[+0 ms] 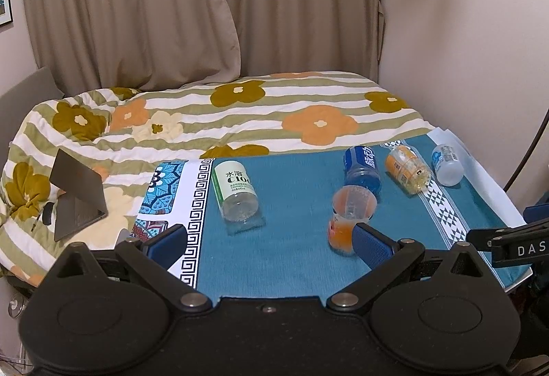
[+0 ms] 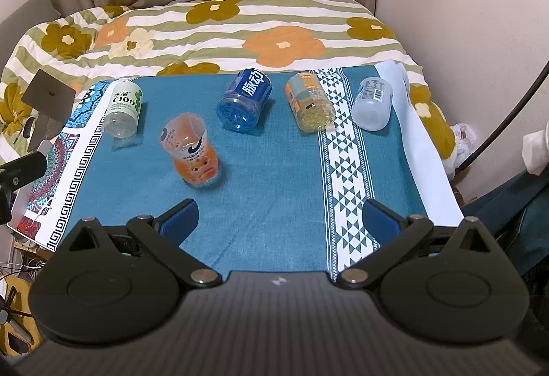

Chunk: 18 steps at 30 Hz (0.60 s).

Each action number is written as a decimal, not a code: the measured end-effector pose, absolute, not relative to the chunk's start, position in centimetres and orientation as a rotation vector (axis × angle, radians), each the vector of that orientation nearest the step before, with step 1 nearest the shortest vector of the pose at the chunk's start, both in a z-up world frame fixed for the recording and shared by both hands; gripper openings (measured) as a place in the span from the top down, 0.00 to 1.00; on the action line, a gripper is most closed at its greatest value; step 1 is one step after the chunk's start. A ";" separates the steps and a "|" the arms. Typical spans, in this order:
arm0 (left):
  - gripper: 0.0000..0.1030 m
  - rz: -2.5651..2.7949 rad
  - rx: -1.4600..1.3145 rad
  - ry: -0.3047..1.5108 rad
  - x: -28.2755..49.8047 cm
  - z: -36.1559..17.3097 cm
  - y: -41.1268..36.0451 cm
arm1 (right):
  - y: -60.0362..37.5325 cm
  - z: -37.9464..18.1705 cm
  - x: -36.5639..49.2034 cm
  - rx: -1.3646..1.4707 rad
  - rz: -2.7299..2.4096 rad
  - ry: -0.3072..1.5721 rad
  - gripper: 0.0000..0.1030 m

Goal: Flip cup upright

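Note:
An orange clear plastic cup (image 2: 189, 149) stands upright, mouth up, on the teal cloth (image 2: 267, 183); in the left wrist view it (image 1: 348, 214) is just beyond my right fingertip. Four cut bottle cups lie on their sides behind it: a green-label one (image 2: 123, 110), a blue one (image 2: 246, 99), an orange-yellow one (image 2: 310, 103) and a pale blue one (image 2: 372, 103). My left gripper (image 1: 271, 240) is open and empty, the orange cup at its right finger. My right gripper (image 2: 279, 216) is open and empty, nearer the table's front edge.
A flowered quilt (image 2: 212, 29) covers the bed behind the table. A grey tablet on a stand (image 1: 77, 194) sits on the bed at left. A wall and a black cable (image 2: 507, 115) are at right. The other gripper's arm (image 1: 507, 240) shows at the right edge.

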<state>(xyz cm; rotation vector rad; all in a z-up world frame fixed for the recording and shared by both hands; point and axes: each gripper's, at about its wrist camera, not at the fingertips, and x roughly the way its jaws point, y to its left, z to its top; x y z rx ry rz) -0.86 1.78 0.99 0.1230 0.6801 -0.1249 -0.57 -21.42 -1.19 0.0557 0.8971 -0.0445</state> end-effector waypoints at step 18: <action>0.00 -0.123 0.135 0.666 -1.0 1.1 1.7 | -21.4 -1.2 -0.5 0.055 -0.043 0.897 0.00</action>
